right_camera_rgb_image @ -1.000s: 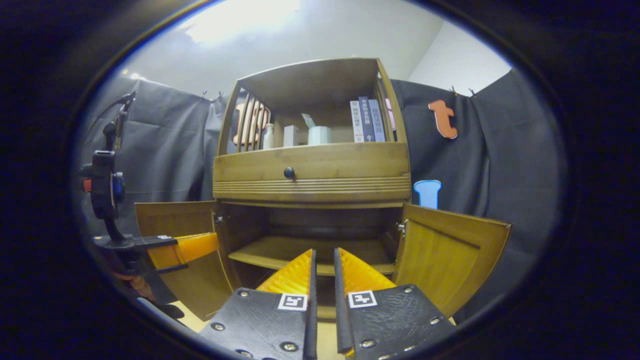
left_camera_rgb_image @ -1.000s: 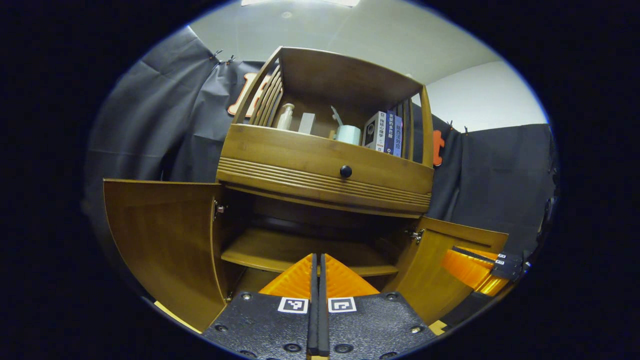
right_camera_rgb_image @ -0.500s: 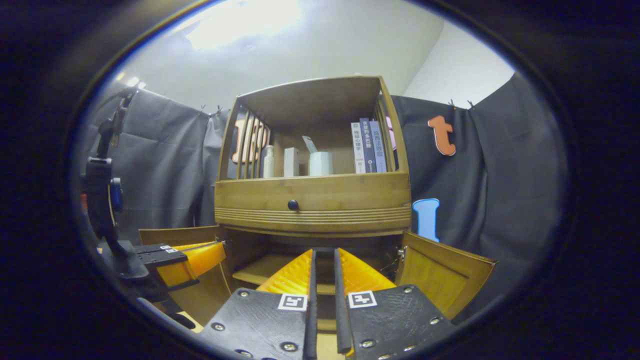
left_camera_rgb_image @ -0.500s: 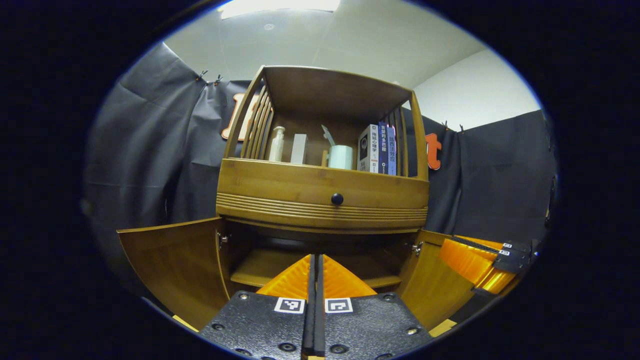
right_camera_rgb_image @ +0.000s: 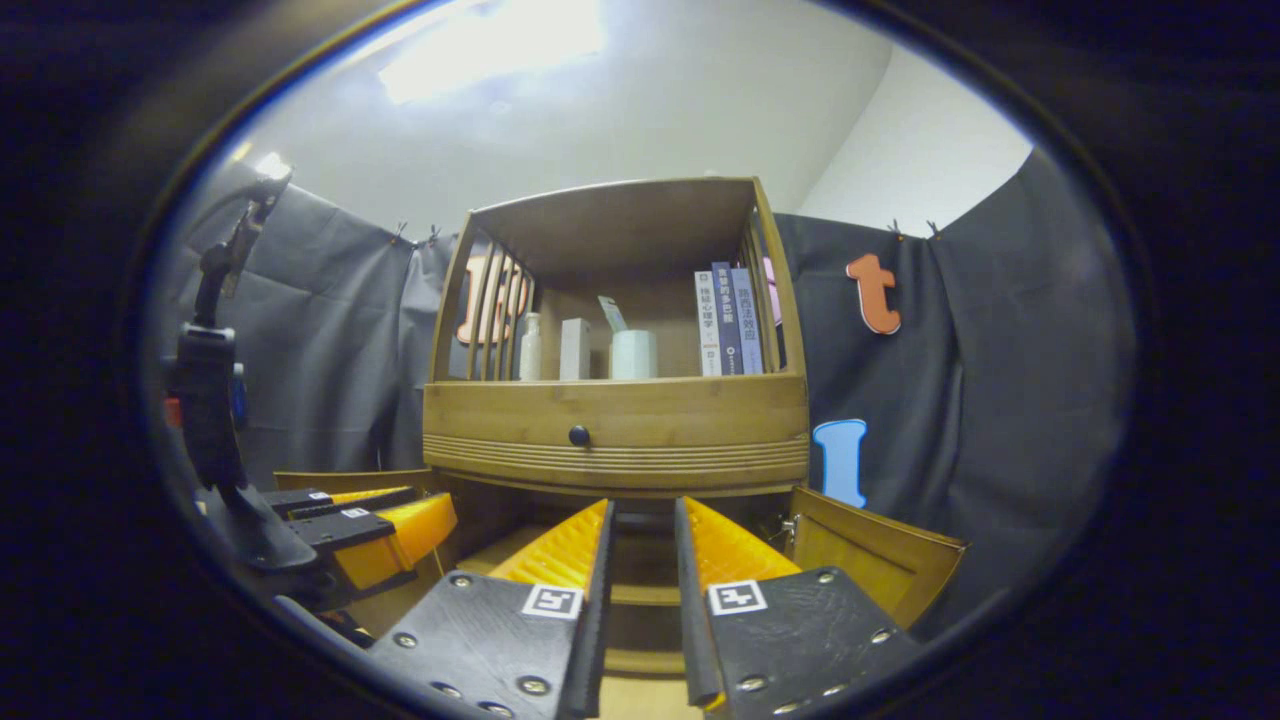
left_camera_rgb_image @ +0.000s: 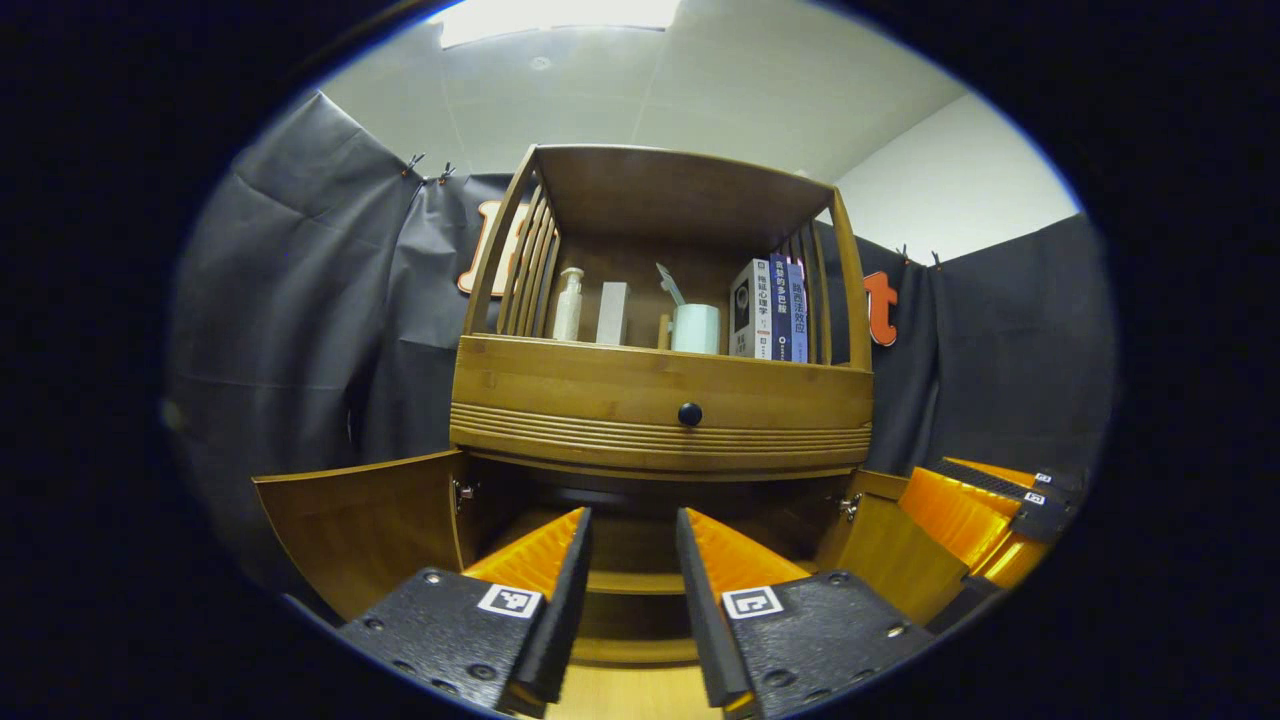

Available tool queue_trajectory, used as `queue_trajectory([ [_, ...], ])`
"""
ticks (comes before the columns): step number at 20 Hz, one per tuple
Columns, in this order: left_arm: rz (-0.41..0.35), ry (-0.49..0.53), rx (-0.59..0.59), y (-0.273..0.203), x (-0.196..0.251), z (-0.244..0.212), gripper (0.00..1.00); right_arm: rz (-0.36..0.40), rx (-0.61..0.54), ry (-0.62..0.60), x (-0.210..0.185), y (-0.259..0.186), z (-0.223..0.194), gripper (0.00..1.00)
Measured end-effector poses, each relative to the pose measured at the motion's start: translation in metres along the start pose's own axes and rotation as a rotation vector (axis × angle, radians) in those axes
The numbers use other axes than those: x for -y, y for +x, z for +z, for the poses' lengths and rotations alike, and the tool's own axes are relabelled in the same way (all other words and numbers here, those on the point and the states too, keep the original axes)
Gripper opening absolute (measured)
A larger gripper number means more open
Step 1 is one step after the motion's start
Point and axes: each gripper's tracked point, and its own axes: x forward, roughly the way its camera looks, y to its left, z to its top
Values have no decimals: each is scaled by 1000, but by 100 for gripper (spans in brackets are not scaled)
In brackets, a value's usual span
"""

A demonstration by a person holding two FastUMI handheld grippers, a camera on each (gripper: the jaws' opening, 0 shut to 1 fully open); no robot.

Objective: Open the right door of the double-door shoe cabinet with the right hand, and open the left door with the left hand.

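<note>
In the left gripper view, the left door (left_camera_rgb_image: 365, 525) of the shoe cabinet (left_camera_rgb_image: 660, 400) stands swung wide open at the left, its inner face toward the camera. Just right of it, the left gripper (left_camera_rgb_image: 632, 580) hangs in front of the open lower compartment with its fingers spread well apart and nothing between them. Above, the drawer front carries a dark knob (left_camera_rgb_image: 689, 413), and the open top shelf holds a bottle (left_camera_rgb_image: 568, 304), a small box (left_camera_rgb_image: 613, 313), a cup (left_camera_rgb_image: 695, 327) and a few books (left_camera_rgb_image: 772, 310). Farther right, the right door (left_camera_rgb_image: 885, 555) is also swung open, and the right gripper (left_camera_rgb_image: 1000, 510) shows beside it near the edge.

In the right gripper view, the left gripper (right_camera_rgb_image: 385, 520) sits at the far left in front of the open left door (right_camera_rgb_image: 345, 480). The right gripper (right_camera_rgb_image: 645, 590) faces the cabinet's lower shelf (right_camera_rgb_image: 640, 592), its fingers a moderate gap apart, holding nothing. The right door (right_camera_rgb_image: 880, 565) stands open at the right.
</note>
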Motion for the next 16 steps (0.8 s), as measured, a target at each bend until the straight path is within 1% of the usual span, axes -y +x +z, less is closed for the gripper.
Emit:
queue_trajectory([
  [1,-1,2,-6,1,0,-2,53,-2,2,0,-1,1,0,40],
  [2,-6,0,-9,0,1,-3,59,-5,4,-2,-1,1,0,40],
  [3,-5,-3,-14,0,1,-3,65,-9,3,-5,0,0,1,37],
  [4,-5,-6,-13,1,0,-3,80,-6,5,-6,-2,-2,1,41],
  [7,13,-9,1,3,-5,-1,87,1,-4,-2,-5,2,-2,97],
  [8,23,-9,5,1,-7,0,92,-4,-3,1,-5,3,-2,99],
  [11,30,-17,30,1,-11,7,92,-10,-6,13,-4,4,-3,99],
  [16,28,-12,30,1,-12,7,92,-18,-7,25,-4,5,-3,99],
])
